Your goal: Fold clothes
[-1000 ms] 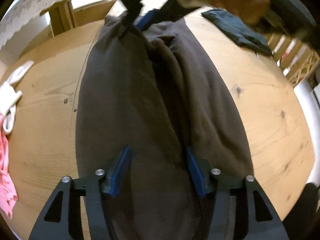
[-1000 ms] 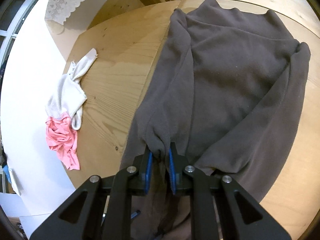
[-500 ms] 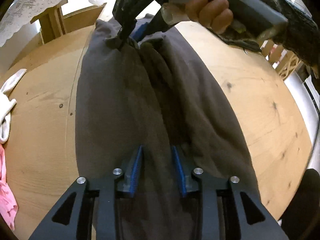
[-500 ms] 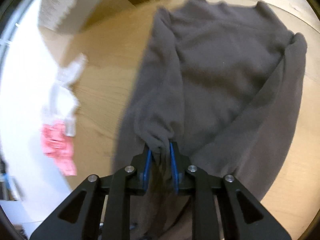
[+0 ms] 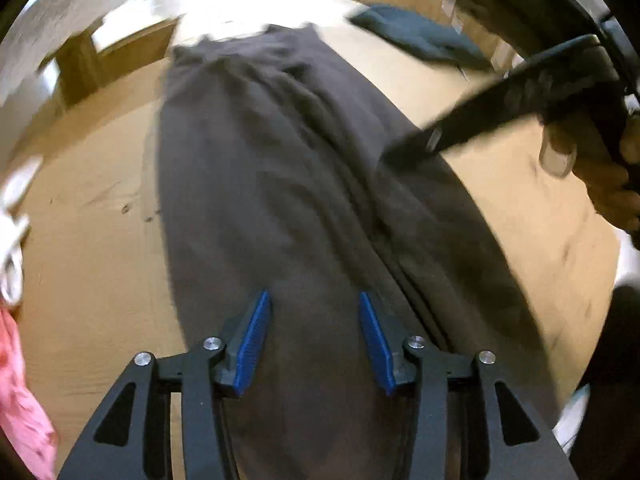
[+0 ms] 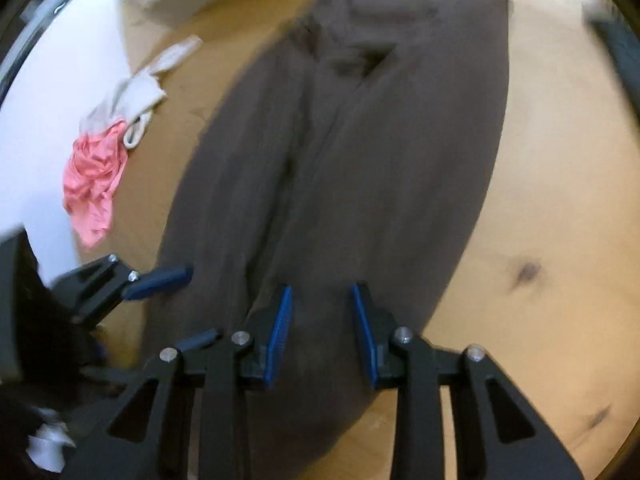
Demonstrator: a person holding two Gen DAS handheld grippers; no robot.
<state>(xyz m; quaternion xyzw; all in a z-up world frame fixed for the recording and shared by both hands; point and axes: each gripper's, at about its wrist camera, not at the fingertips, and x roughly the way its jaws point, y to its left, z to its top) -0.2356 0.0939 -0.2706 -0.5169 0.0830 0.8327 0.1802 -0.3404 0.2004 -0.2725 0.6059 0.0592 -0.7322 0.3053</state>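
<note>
Left wrist view shows both grippers, left (image 5: 312, 336) and right (image 6: 322, 334), jaws opening, empty above the long dark-brown fleece garment (image 5: 280, 200).

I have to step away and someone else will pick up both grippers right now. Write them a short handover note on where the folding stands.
Left gripper: jaws opening, nothing pinched, over the near end of the brown sweater.
Right gripper: jaws opening, empty, over the same garment.
Sweater: lies lengthwise on the wooden table, both sides folded in to meet along the middle.
Others: pink garment and white garment crumpled at the table's edge; dark garment at the far side.
Done: sides folded in.
Left: probably fold the sweater end to end, then do the other pieces.
</note>
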